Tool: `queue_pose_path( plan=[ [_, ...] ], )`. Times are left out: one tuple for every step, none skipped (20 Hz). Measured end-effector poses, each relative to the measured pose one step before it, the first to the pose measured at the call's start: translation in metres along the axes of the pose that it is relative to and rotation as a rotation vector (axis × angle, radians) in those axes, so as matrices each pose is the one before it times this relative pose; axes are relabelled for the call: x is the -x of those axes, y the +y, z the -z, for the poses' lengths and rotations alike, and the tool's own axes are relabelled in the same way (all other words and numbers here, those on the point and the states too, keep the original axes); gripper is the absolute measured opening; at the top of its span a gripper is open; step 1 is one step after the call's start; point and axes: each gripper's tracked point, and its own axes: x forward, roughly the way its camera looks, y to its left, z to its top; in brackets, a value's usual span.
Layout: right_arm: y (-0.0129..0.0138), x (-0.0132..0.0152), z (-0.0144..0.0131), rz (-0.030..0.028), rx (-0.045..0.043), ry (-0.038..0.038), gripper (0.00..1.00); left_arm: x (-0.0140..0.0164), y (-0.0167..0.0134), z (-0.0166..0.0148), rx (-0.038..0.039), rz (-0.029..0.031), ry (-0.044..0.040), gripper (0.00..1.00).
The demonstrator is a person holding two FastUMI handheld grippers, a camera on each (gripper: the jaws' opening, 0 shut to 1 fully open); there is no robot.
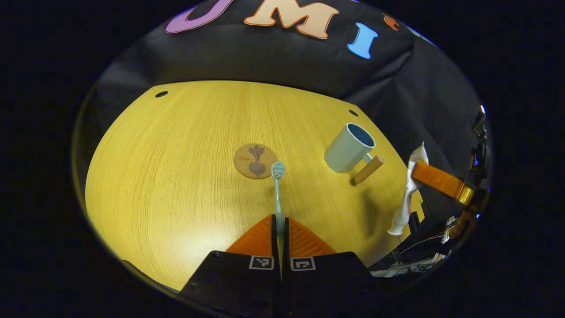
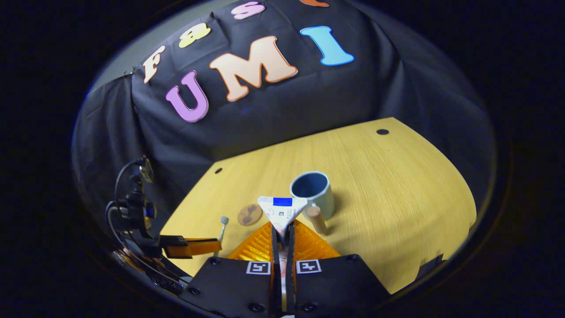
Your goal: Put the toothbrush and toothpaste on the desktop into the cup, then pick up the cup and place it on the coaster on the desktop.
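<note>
In the left gripper view, your left gripper [image 1: 281,229] is clamped on the toothbrush [image 1: 277,190], both orange fingers pressed to its handle, the bristle head pointing forward over the desk [image 1: 176,154] and appearing just beside the coaster [image 1: 255,160]. The cup [image 1: 351,148] stands upright and empty to the right of the coaster, apart from it, its wooden handle turned toward you. Farther right you can see the right gripper [image 1: 415,176] with the toothpaste [image 1: 408,190] hanging from it, cap end down, above the desk edge. In the right gripper view, that gripper's fingers are closed on the toothpaste tube, whose flat crimped end stands up in front of the camera, with the cup just beyond it and nothing visible inside. The left gripper with the toothbrush sits low at the left, near the coaster. So, by my reading, both items are picked up but neither is in the cup yet; you have both drops left, then the cup's move onto the coaster.
</note>
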Motion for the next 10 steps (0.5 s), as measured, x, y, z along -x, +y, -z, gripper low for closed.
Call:
queue_pose_path(
  plan=[
    [0.00503,0.00013,-0.01343,-0.01606,0.00046,-0.02907,0.06,0.00059,-0.00090,-0.00700,0.00398,0.00858,-0.02480,0.00],
    [0.00327,-0.00148,-0.01355,-0.01225,-0.00001,-0.03151,0.06,0.00132,-0.00027,-0.00585,0.00270,0.00641,-0.01856,0.00],
    [0.00319,-0.00285,-0.01295,-0.01137,0.00360,-0.03081,0.06,-0.00056,0.00044,-0.00506,-0.00190,0.00643,-0.01391,0.00],
    [-0.00080,-0.00469,-0.01135,-0.00305,0.00502,-0.03009,0.06,-0.00066,0.00055,-0.00372,-0.00386,0.00266,-0.00854,0.00],
    [-0.00251,-0.00792,-0.01531,-0.00473,0.00236,-0.04786,0.07,-0.00083,0.00011,-0.00359,-0.00379,0.00276,-0.00725,0.00],
    [-0.00142,-0.00704,-0.01037,-0.00469,-0.00686,-0.03303,0.07,-0.00161,0.00201,-0.00497,-0.00281,-0.00635,-0.01710,0.00],
    [-0.00209,-0.00742,-0.01002,0.00121,-0.01477,-0.03548,0.06,-0.00104,0.00088,-0.00373,-0.00448,0.00194,-0.00707,0.00],
    [-0.00281,-0.00870,-0.01032,-0.00112,-0.01661,-0.03752,0.06,-0.00065,0.00185,-0.00239,-0.00726,-0.00418,-0.00738,0.00],
    [-0.00435,-0.00862,-0.00914,0.00455,-0.01168,-0.03459,0.06,-0.00086,0.00231,-0.00252,-0.00778,-0.00380,-0.00438,0.00],
    [-0.00364,-0.01135,-0.00873,0.00130,-0.00909,-0.03441,0.06,-0.00185,0.00140,-0.00172,-0.00642,-0.00316,-0.00036,0.00]
  ],
)
